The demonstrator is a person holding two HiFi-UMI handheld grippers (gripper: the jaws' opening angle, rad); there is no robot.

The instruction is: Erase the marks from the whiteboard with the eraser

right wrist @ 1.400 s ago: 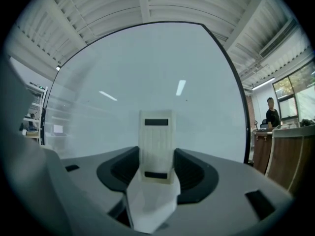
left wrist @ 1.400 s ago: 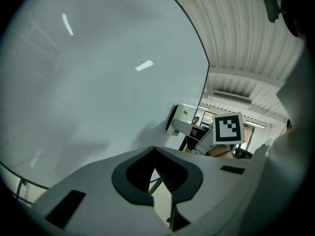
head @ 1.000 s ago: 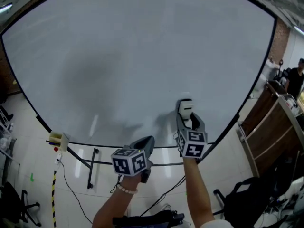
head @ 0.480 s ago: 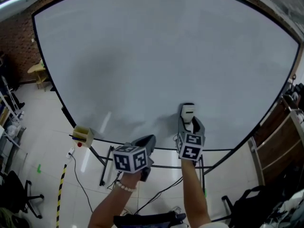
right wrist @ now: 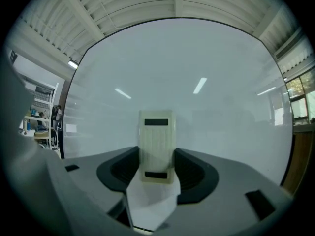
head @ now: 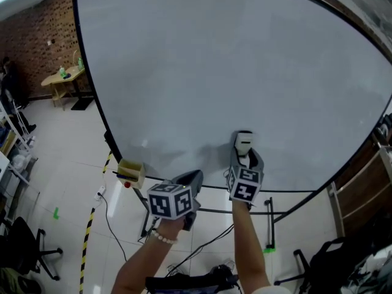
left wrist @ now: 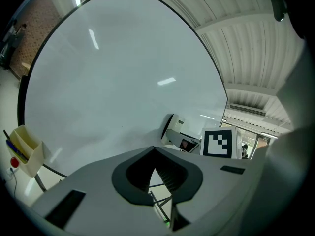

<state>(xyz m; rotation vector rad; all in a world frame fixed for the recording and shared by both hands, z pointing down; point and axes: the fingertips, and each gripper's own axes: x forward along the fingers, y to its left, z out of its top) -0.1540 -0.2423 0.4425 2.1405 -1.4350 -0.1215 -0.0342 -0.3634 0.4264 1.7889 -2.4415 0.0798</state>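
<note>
Whiteboard (head: 233, 72) is most of what there is to look at from here, and it looks clean: across the head view and both gripper views I can find no pen marks on it, only pale streaks that read as ceiling lights reflected in the surface and a soft grey shadow low down near the hands. The right gripper (head: 245, 156) is up at the lower part of the board, just above the bottom edge, and its jaws pinch the eraser (head: 244, 142) by its lower end – the cream block stands upright with its back to the person and its working face turned to the board, seemingly flat against it, though I cannot say for sure that it touches. The left gripper (head: 188, 180) hangs lower and to the side, just off the bottom edge, with its jaws pressed together at the tips and nothing between them; it takes no part in the wiping. A small yellow tray (head: 130, 171) sits at the board's lower left corner, well apart from both grippers. By my reckoning the erasing is done or very nearly so – what may be left is a last pass along the bottom strip where the eraser now sits, if any faint marks are hiding there.
</note>
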